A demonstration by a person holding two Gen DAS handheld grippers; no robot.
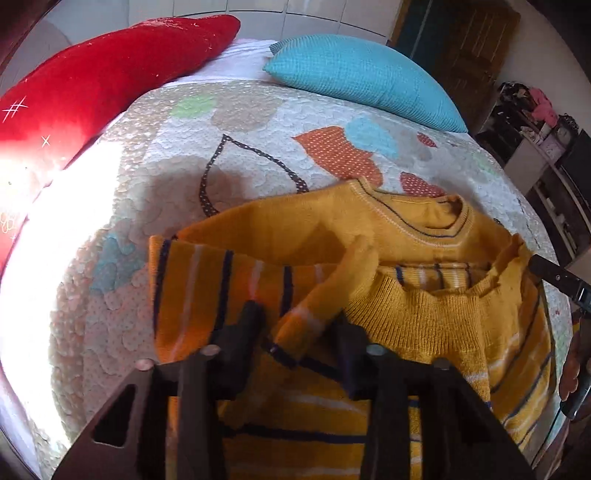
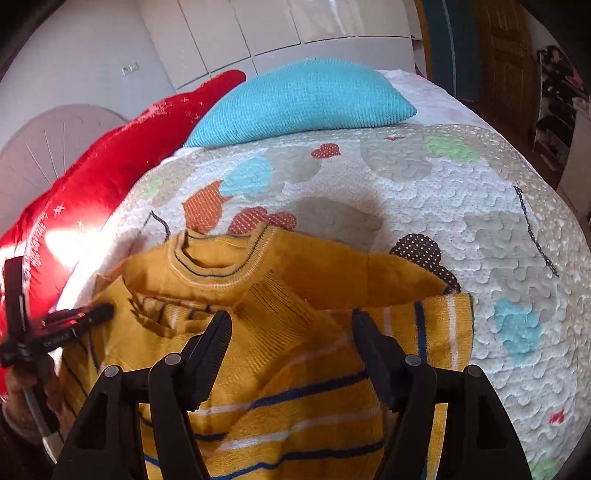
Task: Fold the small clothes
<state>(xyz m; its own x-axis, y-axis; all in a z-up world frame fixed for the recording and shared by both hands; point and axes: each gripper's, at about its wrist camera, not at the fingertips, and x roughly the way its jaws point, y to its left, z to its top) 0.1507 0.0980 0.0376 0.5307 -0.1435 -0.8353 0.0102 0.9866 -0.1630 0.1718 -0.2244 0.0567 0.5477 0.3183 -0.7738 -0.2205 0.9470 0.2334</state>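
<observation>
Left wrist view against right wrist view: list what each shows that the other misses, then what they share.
Only the left wrist view: a cuffed sleeve lying between the fingers of the left hand-held gripper, and a cluttered shelf at far right.

Only the right wrist view: the white wardrobe doors, a wall socket, and the right hand-held gripper open above the sweater's body.

Both: the yellow striped sweater on the patterned quilt, the red pillow, the turquoise pillow, and a wooden door.
</observation>
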